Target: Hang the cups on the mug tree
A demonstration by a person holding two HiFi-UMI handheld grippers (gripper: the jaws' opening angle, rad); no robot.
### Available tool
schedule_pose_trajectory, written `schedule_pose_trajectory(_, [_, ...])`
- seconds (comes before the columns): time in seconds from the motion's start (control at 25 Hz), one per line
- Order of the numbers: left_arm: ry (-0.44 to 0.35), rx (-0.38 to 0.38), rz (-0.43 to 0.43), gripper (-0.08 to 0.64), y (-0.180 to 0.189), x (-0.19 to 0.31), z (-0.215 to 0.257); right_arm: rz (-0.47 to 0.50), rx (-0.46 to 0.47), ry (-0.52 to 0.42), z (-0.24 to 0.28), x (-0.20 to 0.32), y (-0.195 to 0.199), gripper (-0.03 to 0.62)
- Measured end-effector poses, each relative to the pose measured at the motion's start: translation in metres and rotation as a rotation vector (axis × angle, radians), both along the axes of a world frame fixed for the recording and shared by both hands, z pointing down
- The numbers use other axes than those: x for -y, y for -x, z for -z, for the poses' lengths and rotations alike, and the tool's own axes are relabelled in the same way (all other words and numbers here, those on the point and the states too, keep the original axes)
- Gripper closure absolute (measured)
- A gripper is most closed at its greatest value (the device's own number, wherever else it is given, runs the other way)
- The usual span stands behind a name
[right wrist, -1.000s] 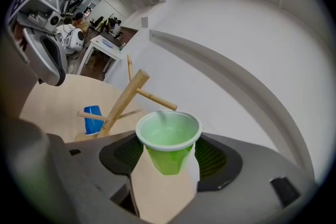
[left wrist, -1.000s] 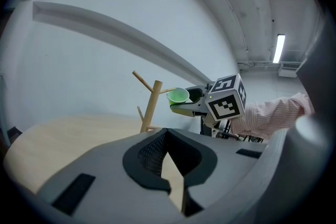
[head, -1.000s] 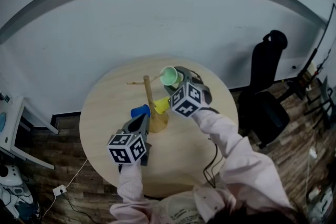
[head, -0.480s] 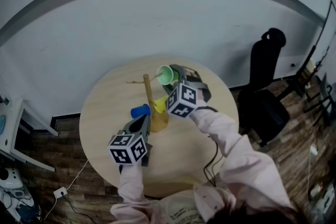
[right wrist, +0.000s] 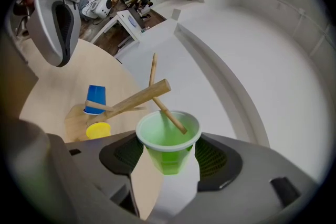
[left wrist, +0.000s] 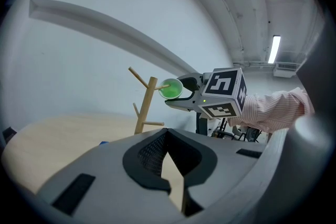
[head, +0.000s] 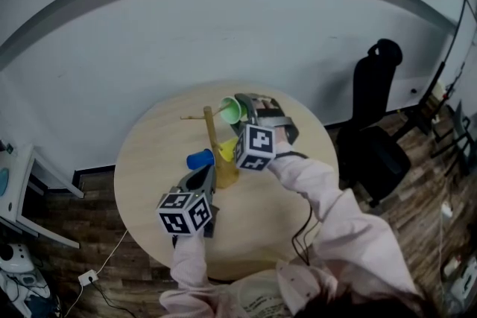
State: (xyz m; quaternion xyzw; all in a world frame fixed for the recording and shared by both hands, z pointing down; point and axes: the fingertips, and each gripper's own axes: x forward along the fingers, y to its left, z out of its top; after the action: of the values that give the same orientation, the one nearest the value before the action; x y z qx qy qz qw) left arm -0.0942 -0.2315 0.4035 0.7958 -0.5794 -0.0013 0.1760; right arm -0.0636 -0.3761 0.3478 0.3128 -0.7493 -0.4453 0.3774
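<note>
The wooden mug tree (head: pixel 211 136) stands mid-table, with a blue cup (head: pixel 200 159) and a yellow cup (head: pixel 227 151) on its lower pegs. My right gripper (head: pixel 241 112) is shut on a green cup (head: pixel 230 110) beside the top of the tree. In the right gripper view the green cup (right wrist: pixel 168 145) sits between the jaws, mouth toward the tree (right wrist: pixel 137 99), and one peg (right wrist: pixel 170 117) reaches into it. My left gripper (head: pixel 204 176) is near the base, shut and holding nothing; its pads (left wrist: pixel 155 140) meet at the tips. From there the green cup (left wrist: pixel 171 88) shows against the upper peg.
The round wooden table (head: pixel 149 160) has bare surface all round the tree. A black office chair (head: pixel 376 130) stands off to the right, and a white desk (head: pixel 30 194) to the left. Cables (head: pixel 97 275) lie on the floor below the table's edge.
My right gripper has rolled and shifted slightly left, bringing the green cup closer to the tree's upper peg. The left gripper has stayed where it was.
</note>
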Motion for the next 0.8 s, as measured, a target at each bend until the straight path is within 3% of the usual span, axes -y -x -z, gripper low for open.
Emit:
schedule_pose_trajectory(0.4, [-0.003, -0.016, -0.003, 0.545, 0.001, -0.008, 0.000, 0.020, -0.146, -0.075, -0.002, -0.009, 0.001, 0.287])
schedule_pose_trajectory(0.8, [-0.004, -0.028, -0.015, 0.545, -0.001, -0.015, -0.004, 0.050, -0.221, -0.137, 0.000, -0.023, 0.013, 0.288])
